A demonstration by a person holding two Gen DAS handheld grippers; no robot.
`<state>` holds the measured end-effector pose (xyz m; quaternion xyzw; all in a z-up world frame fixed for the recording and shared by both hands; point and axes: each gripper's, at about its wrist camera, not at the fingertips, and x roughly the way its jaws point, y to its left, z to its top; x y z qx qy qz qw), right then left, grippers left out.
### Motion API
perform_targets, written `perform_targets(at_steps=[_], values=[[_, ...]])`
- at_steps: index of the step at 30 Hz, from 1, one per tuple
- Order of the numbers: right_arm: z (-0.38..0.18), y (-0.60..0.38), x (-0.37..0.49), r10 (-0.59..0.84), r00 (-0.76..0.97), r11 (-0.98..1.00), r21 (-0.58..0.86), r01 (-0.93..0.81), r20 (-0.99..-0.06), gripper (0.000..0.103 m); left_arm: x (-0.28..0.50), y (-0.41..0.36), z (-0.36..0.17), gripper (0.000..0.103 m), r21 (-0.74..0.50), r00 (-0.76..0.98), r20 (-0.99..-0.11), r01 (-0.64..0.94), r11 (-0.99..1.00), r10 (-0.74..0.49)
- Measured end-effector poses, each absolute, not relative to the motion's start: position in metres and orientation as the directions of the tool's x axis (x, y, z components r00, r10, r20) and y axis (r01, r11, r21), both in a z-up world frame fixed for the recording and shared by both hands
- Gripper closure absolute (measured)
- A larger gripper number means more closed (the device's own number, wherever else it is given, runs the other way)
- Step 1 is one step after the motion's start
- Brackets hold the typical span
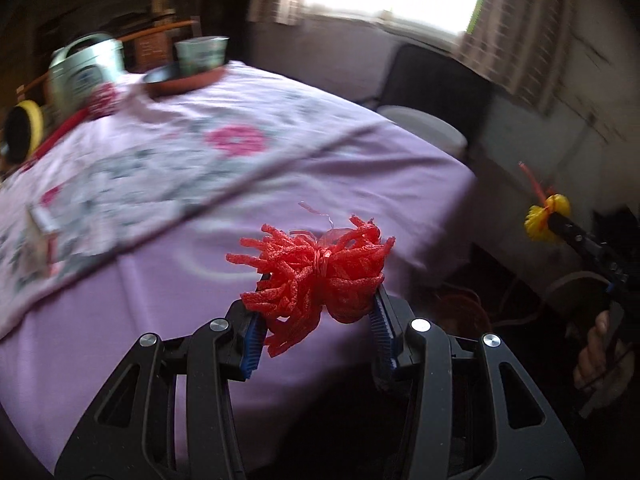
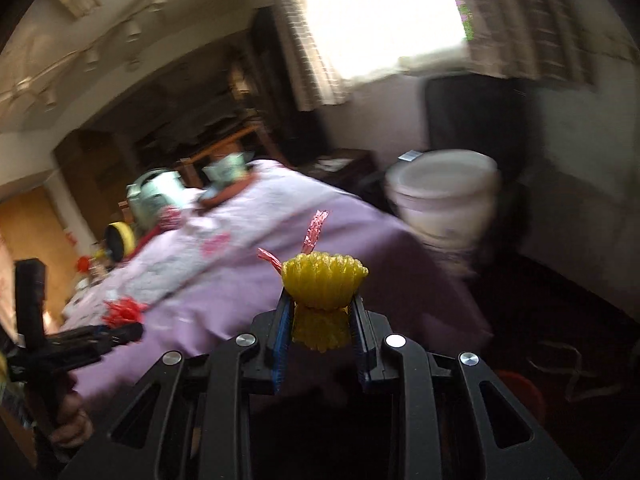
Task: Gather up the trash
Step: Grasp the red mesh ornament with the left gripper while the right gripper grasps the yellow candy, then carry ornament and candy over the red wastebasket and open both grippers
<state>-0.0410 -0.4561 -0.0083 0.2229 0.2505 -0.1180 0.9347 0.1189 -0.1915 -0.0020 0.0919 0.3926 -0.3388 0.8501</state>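
My left gripper (image 1: 318, 300) is shut on a red foam-net bundle (image 1: 316, 268) tied with a ribbon, held above the lilac tablecloth (image 1: 168, 288). My right gripper (image 2: 320, 308) is shut on a yellow foam-net bundle (image 2: 322, 280) with pink ribbon ends sticking up. In the left wrist view the right gripper (image 1: 550, 222) shows at the far right with the yellow bundle (image 1: 544, 216), off the table's edge. Low at the left of the right wrist view appears the left gripper (image 2: 136, 330) carrying the red bundle (image 2: 122, 310). Both views are blurred.
On the table's far end stand a pale kettle (image 1: 84, 68), a cup (image 1: 202, 50) on a brown dish (image 1: 188, 80) and a yellow-rimmed disc (image 1: 24, 128). A white bucket (image 2: 444, 200) sits past the table corner. A red basin (image 1: 464, 312) lies on the floor.
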Motion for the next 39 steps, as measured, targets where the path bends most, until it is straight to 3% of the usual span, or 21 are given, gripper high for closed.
perform_targets(at_steps=[5, 13, 15, 16, 17, 31, 34, 37, 39], values=[[-0.069, -0.512, -0.087, -0.191, 0.744, 0.783, 0.358, 0.509, -0.641, 0.076, 0.095, -0.246, -0.017, 0.057, -0.101, 0.385, -0.754, 0.732, 0.674, -0.532], [-0.165, -0.569, -0.109, -0.145, 0.631, 0.655, 0.404, 0.638, -0.762, 0.074, 0.068, -0.324, -0.051, 0.057, -0.073, 0.282, -0.815, 0.817, 0.572, -0.507], [-0.182, -0.574, -0.106, -0.136, 0.606, 0.64, 0.397, 0.657, -0.783, 0.067, 0.063, -0.337, -0.059, 0.057, -0.059, 0.271, -0.827, 0.83, 0.555, -0.493], [-0.192, -0.579, -0.106, -0.127, 0.594, 0.627, 0.4, 0.669, -0.794, 0.05, 0.062, -0.343, -0.063, 0.057, -0.053, 0.266, -0.832, 0.835, 0.548, -0.486], [-0.199, -0.579, -0.108, -0.13, 0.589, 0.615, 0.402, 0.679, -0.797, 0.043, 0.06, -0.35, -0.068, 0.057, -0.047, 0.26, -0.84, 0.84, 0.54, -0.477], [-0.206, -0.619, -0.16, -0.187, 0.625, 0.476, 0.487, 0.733, -0.758, 0.042, 0.025, -0.449, -0.127, 0.057, -0.021, 0.14, -0.911, 0.924, 0.382, -0.388], [-0.203, -0.623, -0.166, -0.204, 0.623, 0.467, 0.484, 0.74, -0.755, 0.042, 0.009, -0.481, -0.136, 0.054, -0.004, 0.124, -0.92, 0.945, 0.327, -0.371], [-0.2, -0.626, -0.175, -0.216, 0.628, 0.457, 0.491, 0.742, -0.748, 0.042, 0.0, -0.503, -0.139, 0.044, 0.002, 0.123, -0.923, 0.949, 0.315, -0.364], [-0.197, -0.628, -0.177, -0.225, 0.629, 0.455, 0.49, 0.743, -0.744, 0.042, -0.001, -0.507, -0.137, 0.03, -0.005, 0.121, -0.922, 0.946, 0.324, -0.367]])
